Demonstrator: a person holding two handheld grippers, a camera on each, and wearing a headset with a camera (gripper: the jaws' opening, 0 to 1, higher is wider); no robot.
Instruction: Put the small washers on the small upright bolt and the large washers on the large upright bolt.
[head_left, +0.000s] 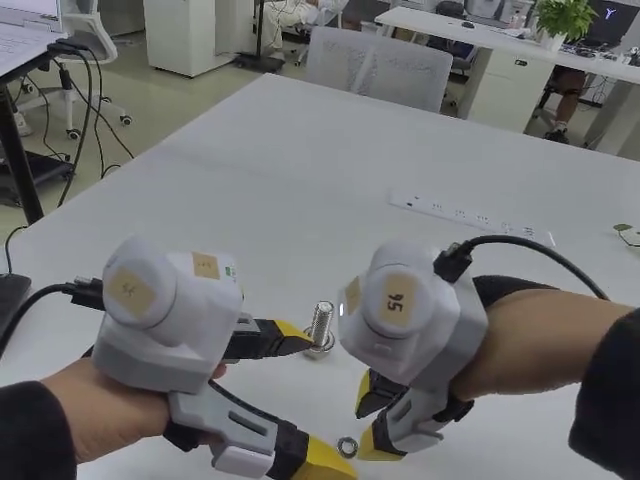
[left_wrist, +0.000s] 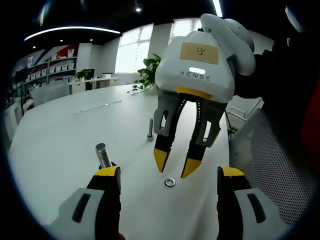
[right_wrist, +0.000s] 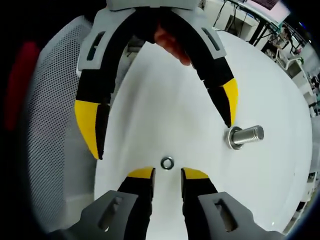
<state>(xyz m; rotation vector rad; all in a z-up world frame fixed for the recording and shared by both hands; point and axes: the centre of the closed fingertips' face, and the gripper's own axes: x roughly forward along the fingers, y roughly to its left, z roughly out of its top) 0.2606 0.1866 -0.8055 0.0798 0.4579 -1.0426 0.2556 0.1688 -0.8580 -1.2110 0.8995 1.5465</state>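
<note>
Left hand-held gripper (left_wrist: 168, 174) was spread wide and empty. Right hand-held gripper (right_wrist: 167, 173) faced it with jaws a little apart, pinching nothing, tips angled down at the desk (head_left: 300, 180). One washer (right_wrist: 167, 163) lay flat on the desk just ahead of the right tips, untouched, inside the left jaws' spread. Large bolt (head_left: 322, 322) stood upright just beside one left jaw. Small bolt (left_wrist: 150, 129) stood upright farther off. Power strip (head_left: 470, 215) lay farthest back.
</note>
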